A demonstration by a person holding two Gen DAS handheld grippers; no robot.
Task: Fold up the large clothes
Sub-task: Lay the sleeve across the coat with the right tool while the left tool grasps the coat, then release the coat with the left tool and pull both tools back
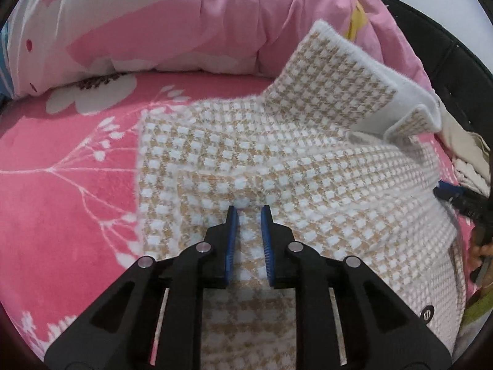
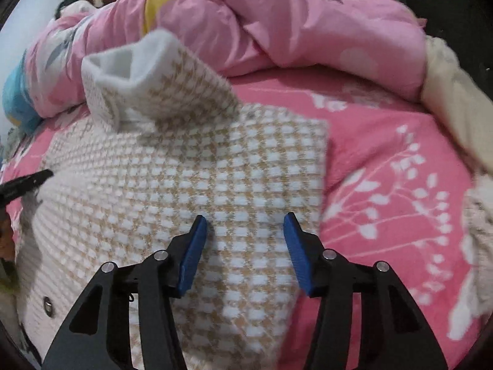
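Left wrist: one checked garment (image 1: 277, 166).

Before you: a fuzzy tan-and-white houndstooth knit garment (image 1: 308, 169), spread on a pink floral bedsheet (image 1: 61, 200). One sleeve, white-cuffed, stands raised toward the far right. A rumpled pink-and-white duvet (image 1: 185, 21) lies behind. Your left gripper (image 1: 249, 210) hovers low over the knit, blue pads slightly parted, nothing pinched. The right gripper (image 1: 446, 195) enters at the right edge.

two close downward wrist views, shared jacket (image 1: 277, 160)
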